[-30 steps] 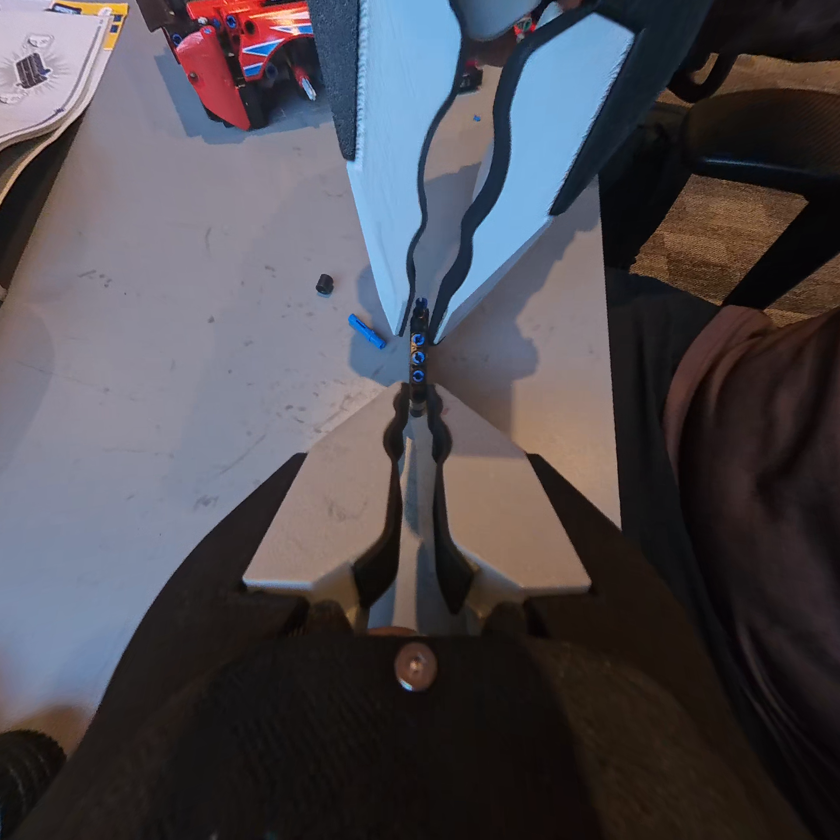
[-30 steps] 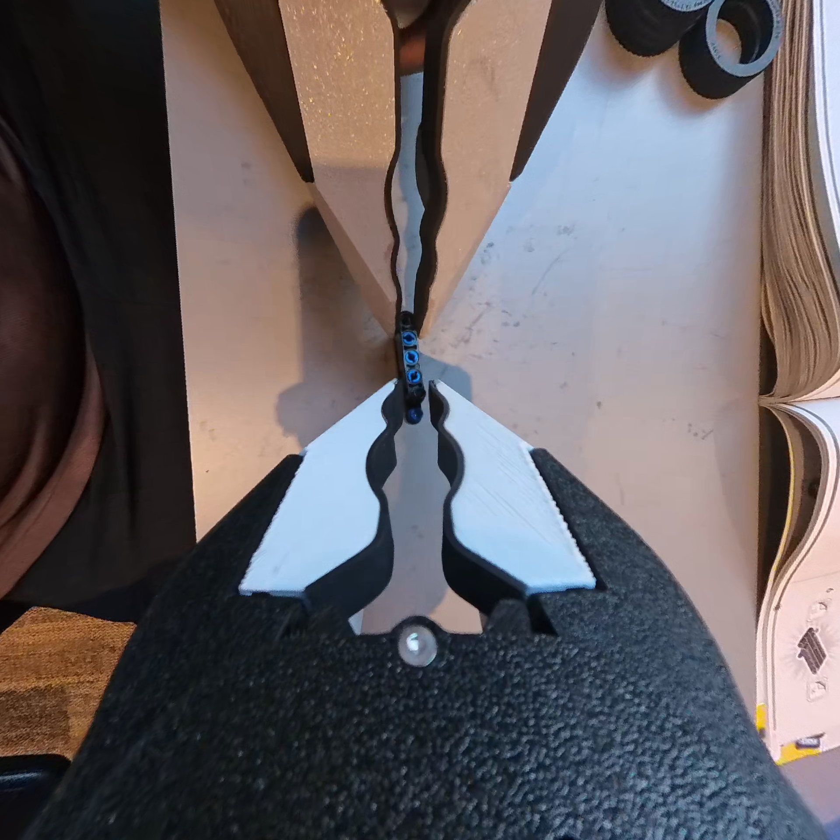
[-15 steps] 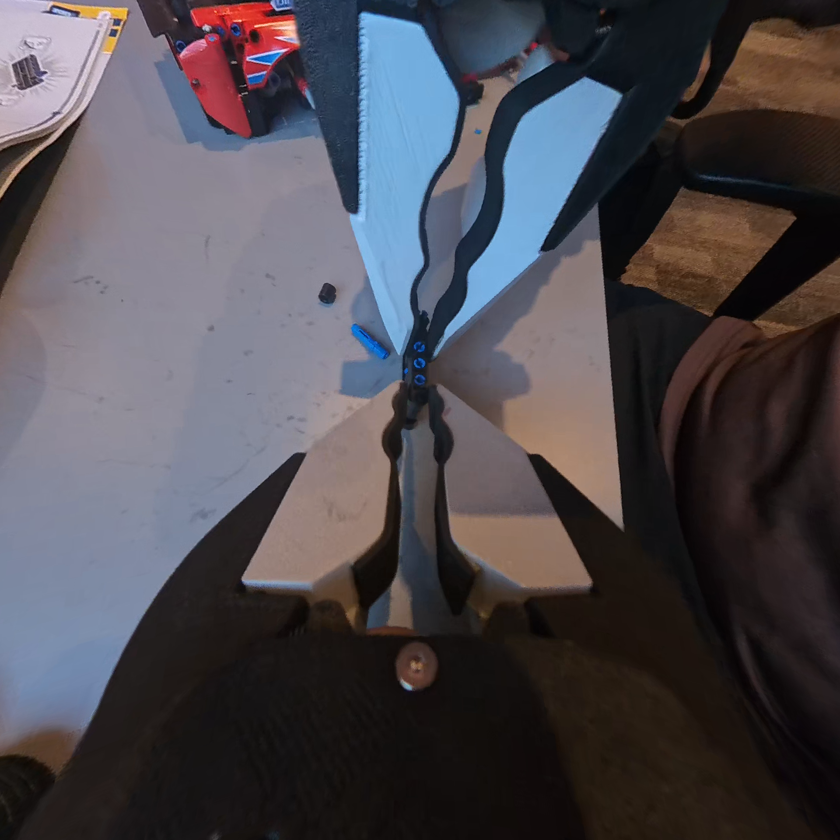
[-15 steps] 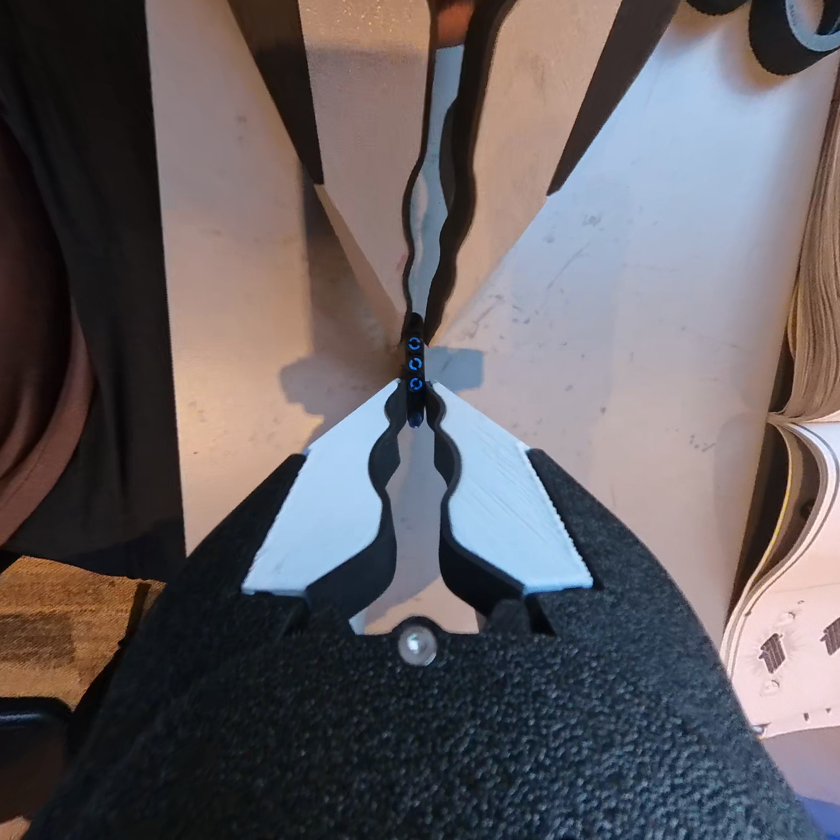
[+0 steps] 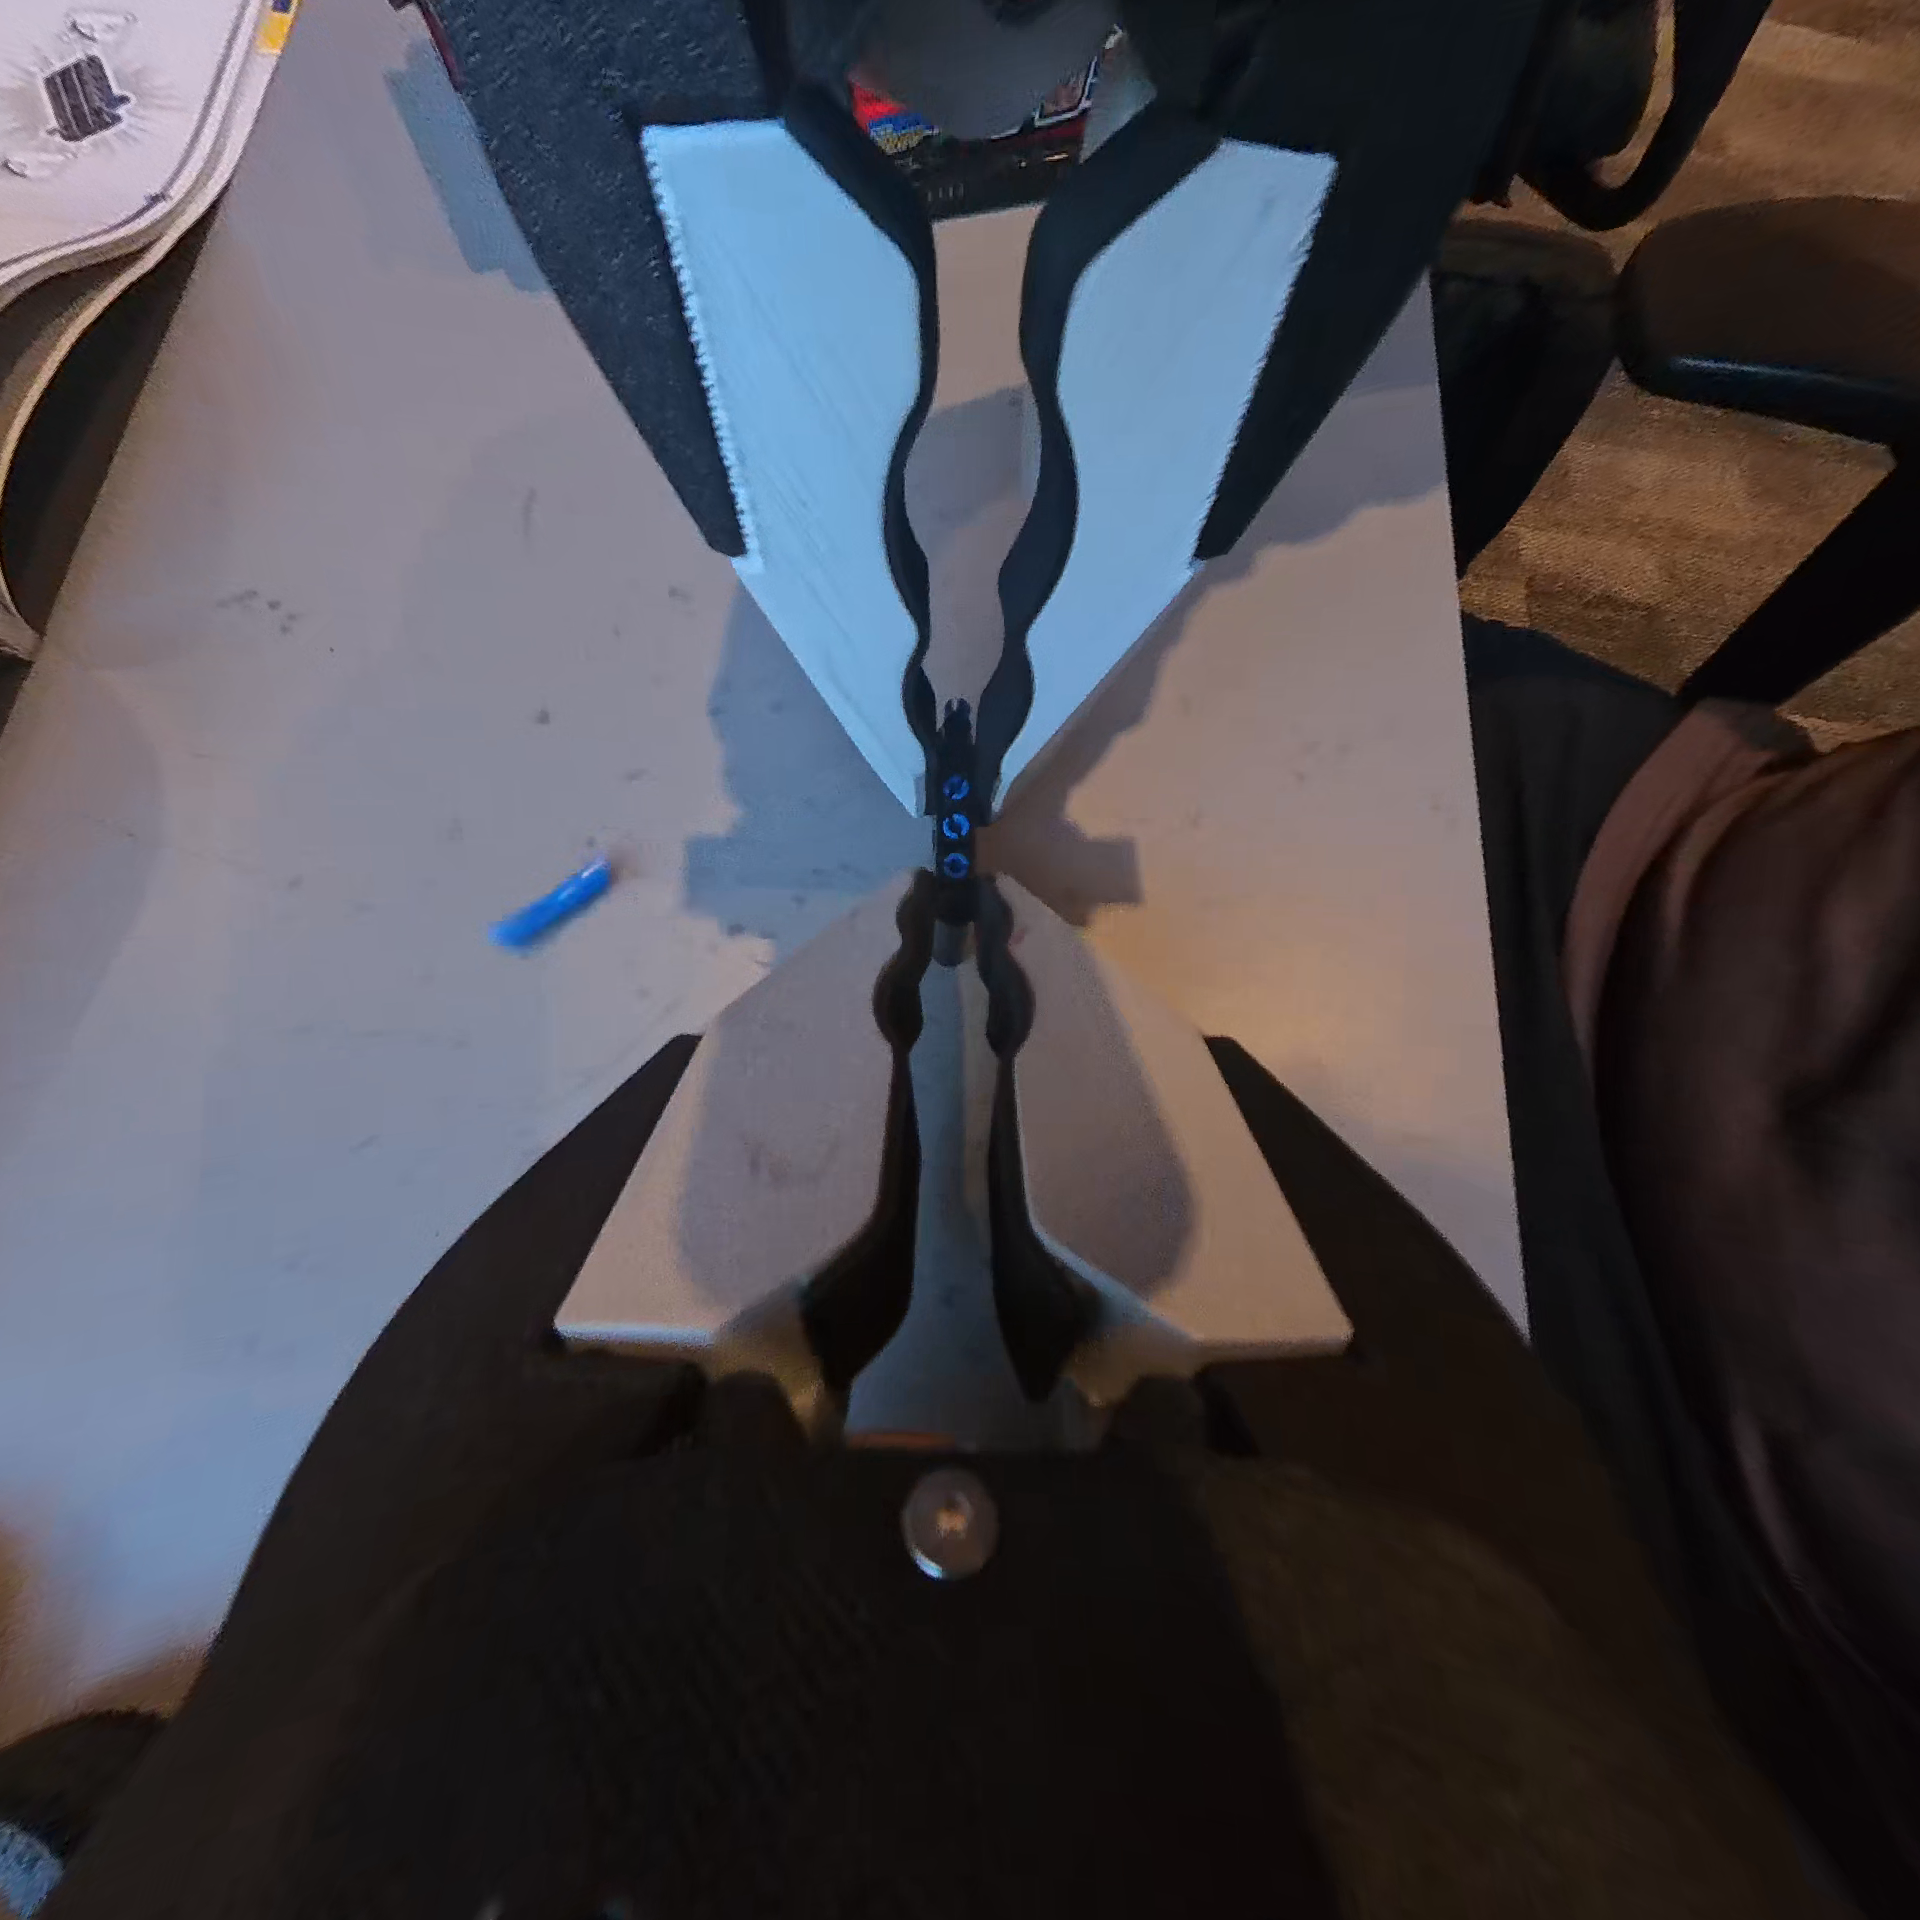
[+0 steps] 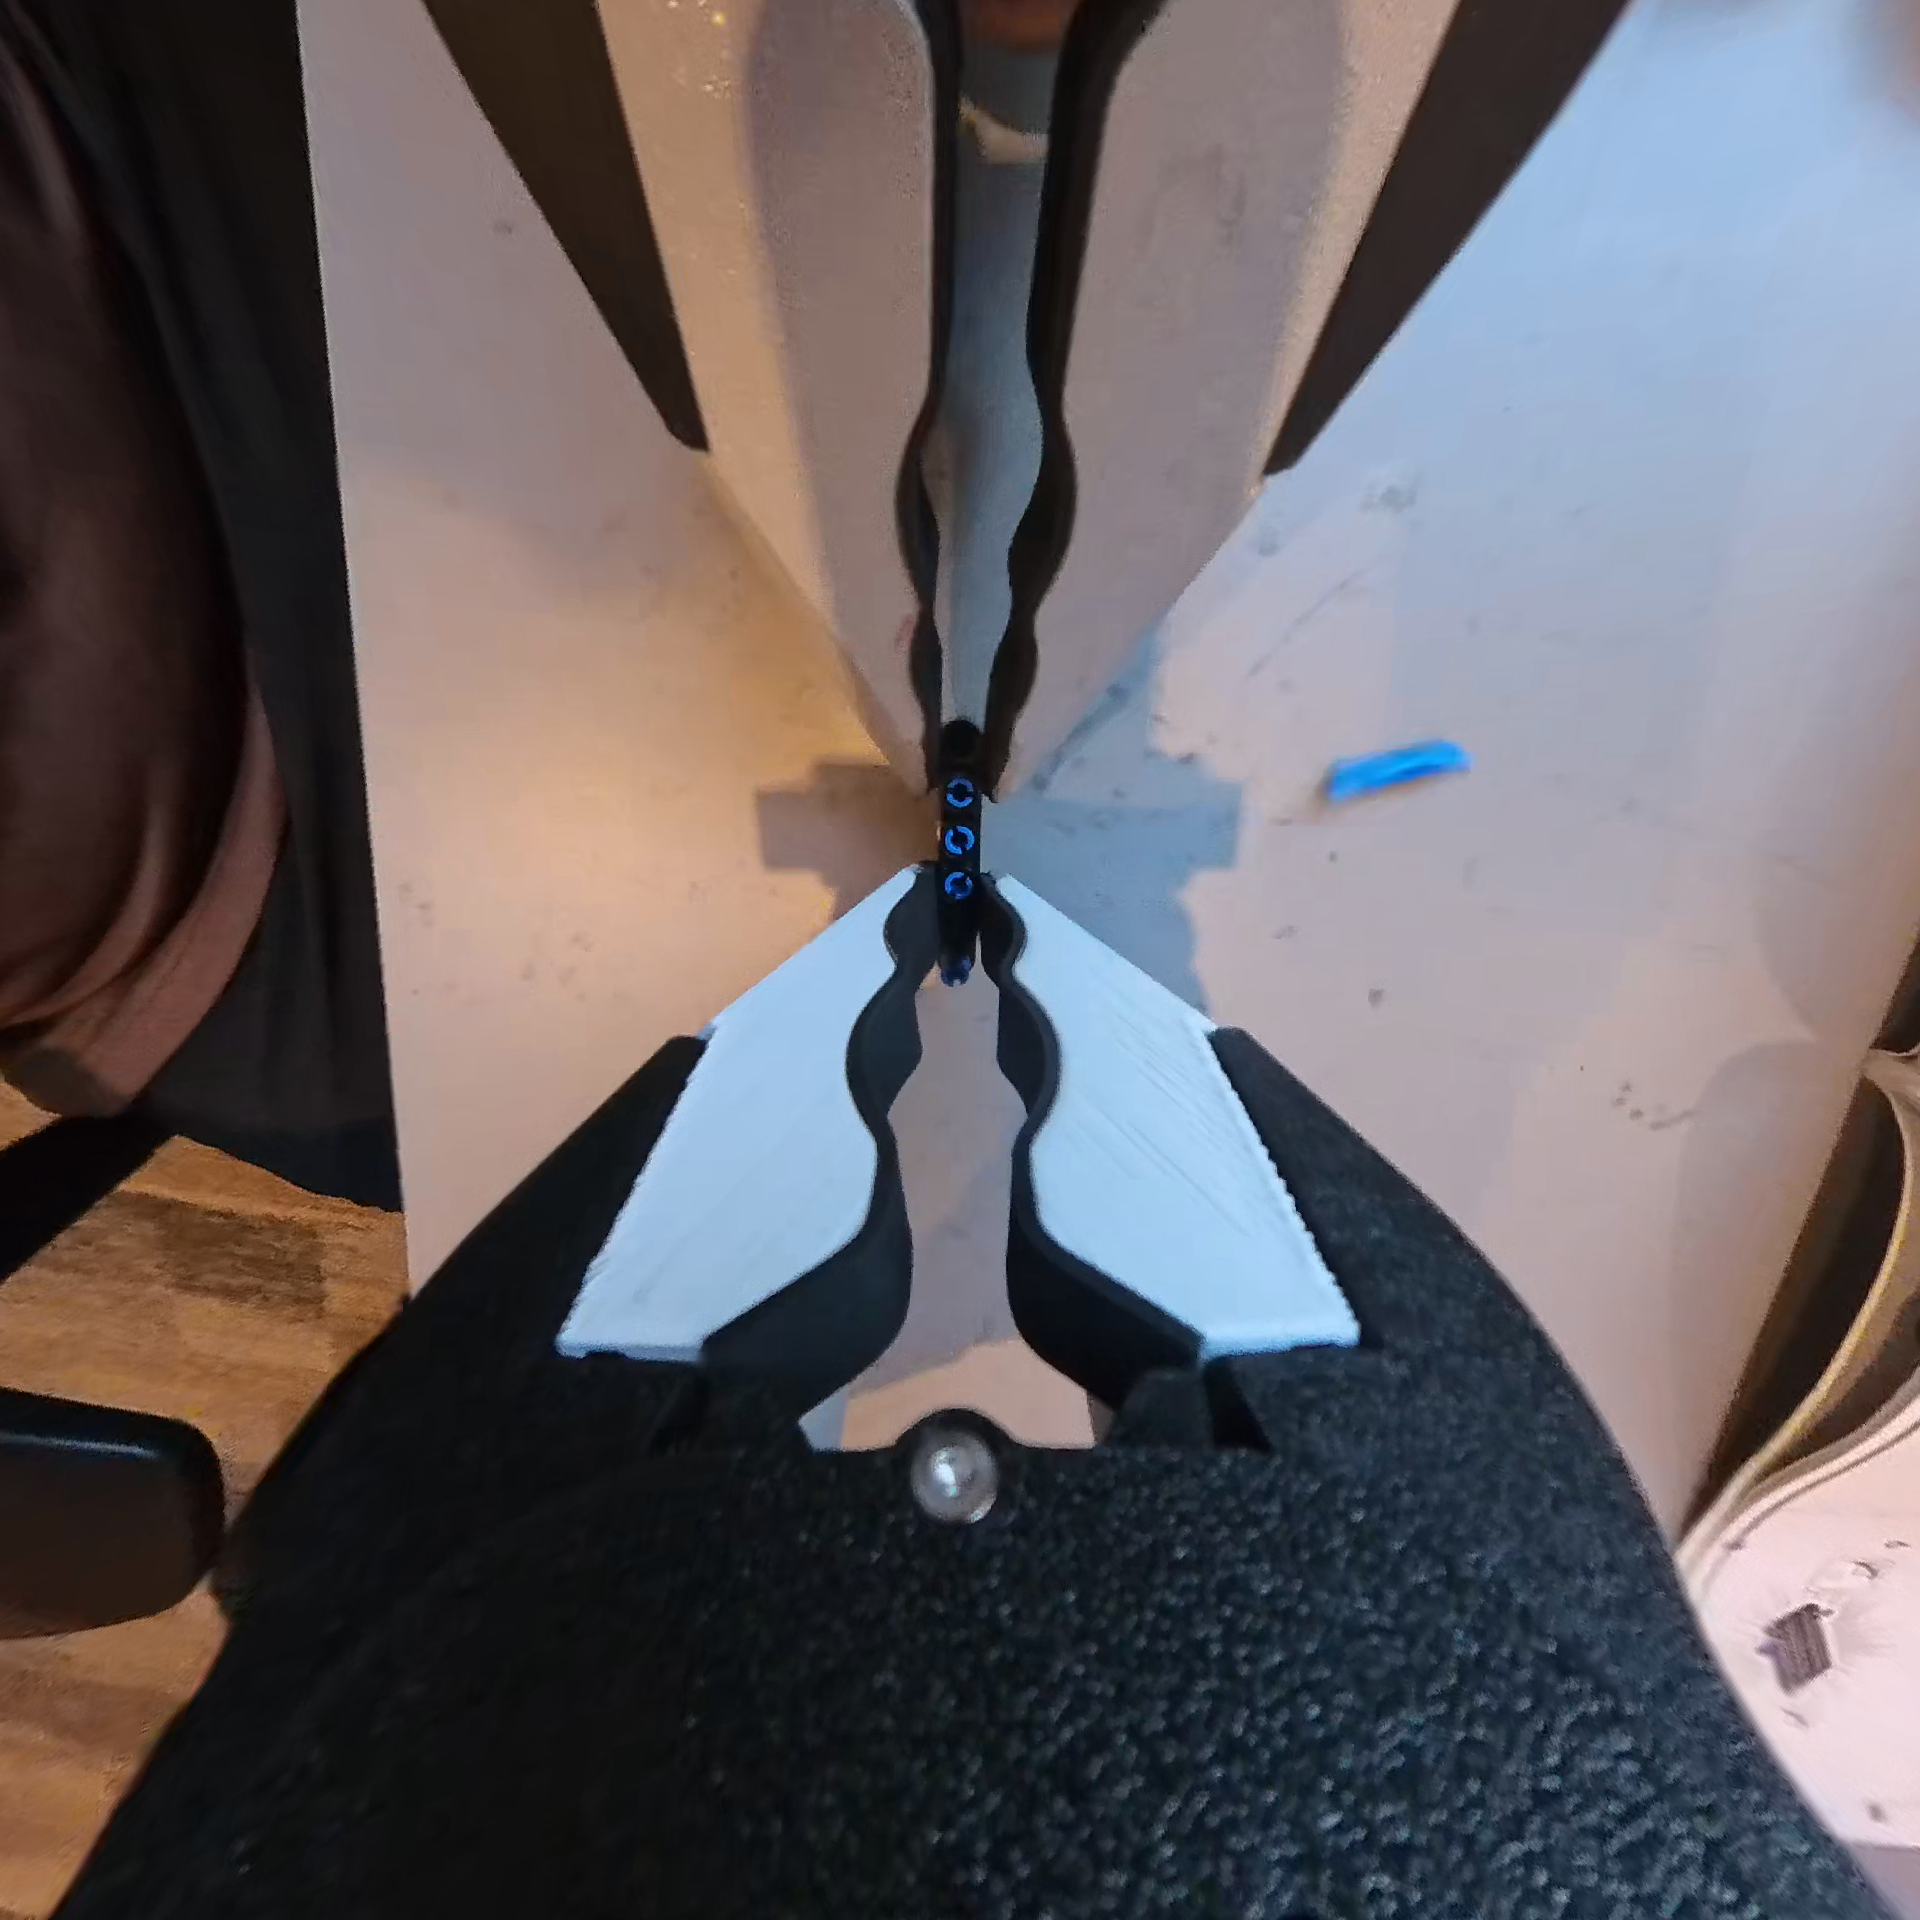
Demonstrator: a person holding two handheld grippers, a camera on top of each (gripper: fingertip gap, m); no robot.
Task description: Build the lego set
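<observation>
A short black lego beam (image 5: 954,831) with blue pins in its holes hangs above the grey table, gripped at both ends. My left gripper (image 5: 951,909) is shut on its near end. My right gripper (image 6: 956,914) is shut on the other end, and the beam (image 6: 958,836) runs between the two tip to tip. In the left wrist view the right gripper (image 5: 956,758) comes down from the top; in the right wrist view the left gripper (image 6: 961,764) does. A loose blue pin (image 5: 551,902) lies on the table to the left, also in the right wrist view (image 6: 1397,769).
An instruction booklet (image 5: 104,135) lies at the table's far left corner and shows at the right edge (image 6: 1829,1621). Part of the red lego model (image 5: 966,114) shows behind the right gripper. A person's torso (image 5: 1745,1143) and a chair (image 5: 1766,312) are beside the table edge (image 5: 1475,935).
Both grippers, still holding the beam between them, have shifted over the table and lined up more squarely. The blue pin now lies farther left in the left wrist view; the small black piece is gone from view.
</observation>
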